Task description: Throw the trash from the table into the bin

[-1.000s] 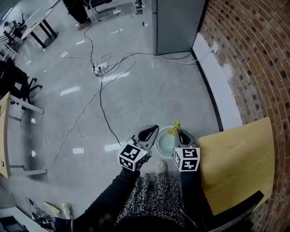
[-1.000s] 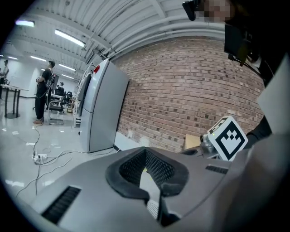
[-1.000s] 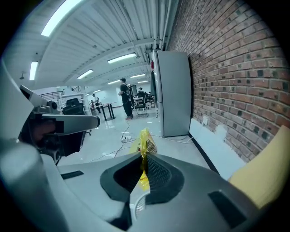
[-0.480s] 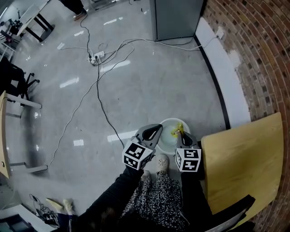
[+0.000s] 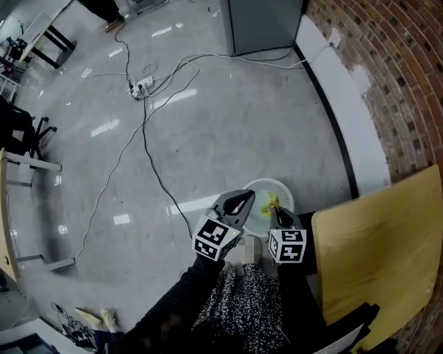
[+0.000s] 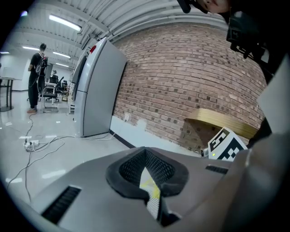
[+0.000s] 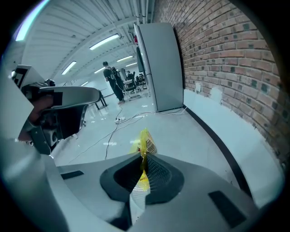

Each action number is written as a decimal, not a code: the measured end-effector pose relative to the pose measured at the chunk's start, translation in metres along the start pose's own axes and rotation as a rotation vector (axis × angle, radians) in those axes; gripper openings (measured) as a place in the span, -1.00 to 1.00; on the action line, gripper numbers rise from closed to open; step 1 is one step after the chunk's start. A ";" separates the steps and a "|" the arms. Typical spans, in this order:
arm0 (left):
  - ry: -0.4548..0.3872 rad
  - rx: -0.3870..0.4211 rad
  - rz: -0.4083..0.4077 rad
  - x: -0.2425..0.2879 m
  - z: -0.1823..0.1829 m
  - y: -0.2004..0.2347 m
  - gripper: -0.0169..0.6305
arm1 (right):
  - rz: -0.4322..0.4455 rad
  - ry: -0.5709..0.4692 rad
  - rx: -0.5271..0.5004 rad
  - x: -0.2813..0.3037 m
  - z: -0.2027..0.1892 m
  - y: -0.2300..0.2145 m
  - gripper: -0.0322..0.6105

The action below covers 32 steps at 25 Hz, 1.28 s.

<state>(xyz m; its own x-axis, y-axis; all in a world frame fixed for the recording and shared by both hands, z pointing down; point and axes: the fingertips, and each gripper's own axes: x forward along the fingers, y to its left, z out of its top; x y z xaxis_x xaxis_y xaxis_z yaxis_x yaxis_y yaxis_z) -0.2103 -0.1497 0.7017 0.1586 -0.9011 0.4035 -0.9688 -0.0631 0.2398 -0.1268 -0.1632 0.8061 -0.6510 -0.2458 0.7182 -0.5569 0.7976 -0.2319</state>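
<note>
In the head view a white round bin (image 5: 282,187) stands on the floor, beside the corner of the wooden table (image 5: 377,252). My right gripper (image 5: 274,207) is shut on a crumpled yellow wrapper (image 5: 268,202), which hangs over the bin's mouth. In the right gripper view the wrapper (image 7: 145,144) sticks out past the closed tips (image 7: 144,157). Just left of the bin, my left gripper (image 5: 243,197) hovers with its jaws together. The left gripper view shows its tips (image 6: 145,150) closed, with a pale yellowish sliver in the gap. I cannot tell what that sliver is.
A grey cabinet (image 5: 263,21) stands against the brick wall (image 5: 401,76) at the back. Cables and a power strip (image 5: 142,86) trail across the glossy floor. A bench leg (image 5: 34,259) is at far left. A person (image 6: 36,77) stands far off.
Both grippers have sunk toward the bin, and the yellow wrapper now hangs lower, right over its mouth. The jaws have stayed as they were.
</note>
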 end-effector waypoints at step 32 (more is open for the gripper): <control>0.026 -0.067 -0.018 -0.007 -0.041 -0.011 -0.93 | 0.017 0.107 0.068 0.032 -0.066 -0.010 -0.51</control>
<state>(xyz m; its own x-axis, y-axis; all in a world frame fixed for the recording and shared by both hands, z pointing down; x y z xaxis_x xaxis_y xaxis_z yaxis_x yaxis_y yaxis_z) -0.1929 -0.1245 0.7327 0.1817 -0.8886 0.4212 -0.9509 -0.0497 0.3055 -0.1080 -0.1421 0.8746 -0.6036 -0.1698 0.7790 -0.5826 0.7609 -0.2856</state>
